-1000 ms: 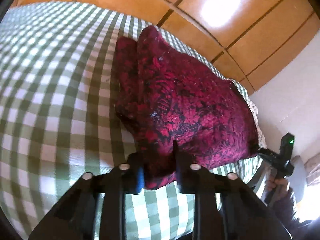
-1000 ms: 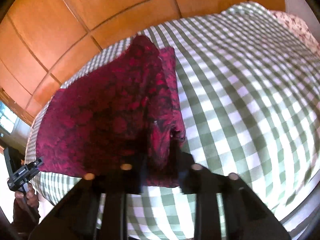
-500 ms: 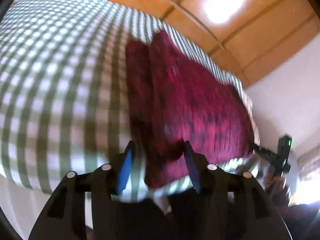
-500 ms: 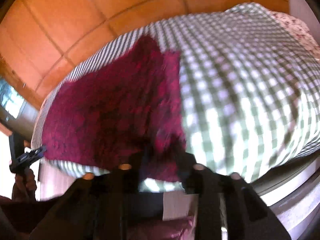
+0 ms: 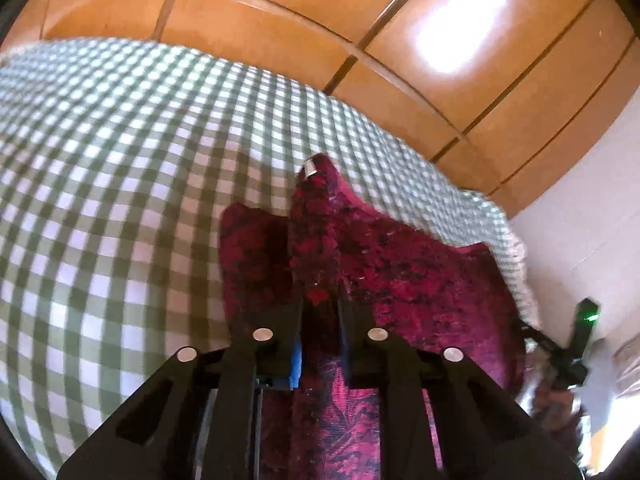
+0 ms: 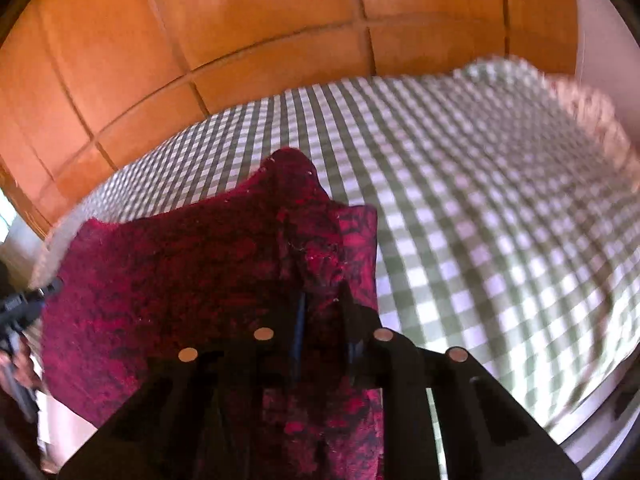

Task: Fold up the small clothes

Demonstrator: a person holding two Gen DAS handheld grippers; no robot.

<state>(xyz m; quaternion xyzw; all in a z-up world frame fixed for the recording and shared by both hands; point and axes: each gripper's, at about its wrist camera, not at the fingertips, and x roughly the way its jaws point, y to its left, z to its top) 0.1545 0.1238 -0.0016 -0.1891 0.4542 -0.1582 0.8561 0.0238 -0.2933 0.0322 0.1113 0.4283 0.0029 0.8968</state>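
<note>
My left gripper (image 5: 320,300) just closed, pinching crimson patterned garment (image 5: 400,280); my right gripper (image 6: 322,300) likewise, on opposite edge. Garment hangs between both, blocking near bed edge. Beyond: green checked bedsheet (image 5: 120,200), then wooden wardrobe panels (image 6: 160,40).

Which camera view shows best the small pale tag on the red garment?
The left wrist view: the tag shows at the far tip of the red garment. In the right wrist view the garment appears, but no tag.

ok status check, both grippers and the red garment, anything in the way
Left gripper and right gripper just closed, each pinching the red garment. Garment's near edge lifted over the checked bedcover. Nothing in the way.
</note>
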